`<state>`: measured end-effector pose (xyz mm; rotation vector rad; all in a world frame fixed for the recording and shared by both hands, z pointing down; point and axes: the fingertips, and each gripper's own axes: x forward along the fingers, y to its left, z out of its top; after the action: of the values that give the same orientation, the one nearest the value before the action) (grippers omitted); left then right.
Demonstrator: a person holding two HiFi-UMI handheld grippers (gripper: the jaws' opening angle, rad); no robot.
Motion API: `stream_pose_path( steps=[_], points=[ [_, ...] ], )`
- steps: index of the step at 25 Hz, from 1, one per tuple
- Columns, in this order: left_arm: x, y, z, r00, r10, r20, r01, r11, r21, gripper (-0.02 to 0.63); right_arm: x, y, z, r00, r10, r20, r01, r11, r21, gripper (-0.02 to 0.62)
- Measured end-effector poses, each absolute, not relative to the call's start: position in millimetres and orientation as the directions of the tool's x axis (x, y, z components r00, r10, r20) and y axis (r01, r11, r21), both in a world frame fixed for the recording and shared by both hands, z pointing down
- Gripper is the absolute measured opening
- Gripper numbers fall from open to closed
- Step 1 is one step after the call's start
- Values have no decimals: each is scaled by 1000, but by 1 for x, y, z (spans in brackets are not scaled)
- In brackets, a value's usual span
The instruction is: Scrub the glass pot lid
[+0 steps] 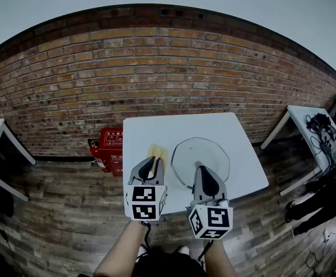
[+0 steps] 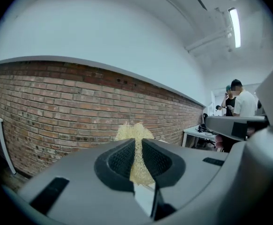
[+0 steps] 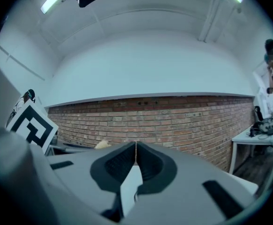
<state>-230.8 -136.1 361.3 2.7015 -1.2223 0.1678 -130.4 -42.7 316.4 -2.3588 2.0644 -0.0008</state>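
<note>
Lid (image 1: 212,150) lies flat on the white table (image 1: 156,127), centre-right of the head view, close to the table's near edge. It looks clear and dry, with no suds visible.

Left gripper (image 2: 136,143) sits lower centre-left in the head view, just left of the lid. Its jaws are clamped on a yellow fibrous scrubber (image 2: 135,131). The pad is squeezed thin between the jaw faces and a tuft sticks out past the tips. It is probably held that way so the free tuft can rub the glass. The scrubber is beside the lid, not on it, and I can't tell if it touches the table.

Right gripper (image 3: 135,148) is low and level, reaching in over the lid's near half. In the head view its tips are about at the lid's middle. The jaws are closed to a slit with a thin pale strip nipped between them. I take that strip to be the lid's handle, gripped to pin the lid so it won't skate while being rubbed. The handle itself isn't clear in any view.

Scrubbing has not started. The likely next move is the scrubber going onto the glass.
</note>
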Motion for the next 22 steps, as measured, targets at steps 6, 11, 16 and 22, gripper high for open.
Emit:
stream_pose_path(
  steps=[6,11,16,22],
  points=[
    [-203,-136,363,664,-726,177,-746,-656,110,44,-101,-42,318,146,-989,-6,-989,-145,-15,21],
    [-156,-143,371,641,-747,177,-767,-633,107,44,-50,-55,327,121,-993,-15,-992,-121,-25,21],
    [-85,-151,383,572,-794,205,-819,-564,100,44,31,-68,336,48,-999,-9,-998,-48,-38,21],
    [-7,-148,378,495,-838,228,-867,-494,68,44,121,-75,338,-31,-999,8,-998,31,-61,21]
  ],
)
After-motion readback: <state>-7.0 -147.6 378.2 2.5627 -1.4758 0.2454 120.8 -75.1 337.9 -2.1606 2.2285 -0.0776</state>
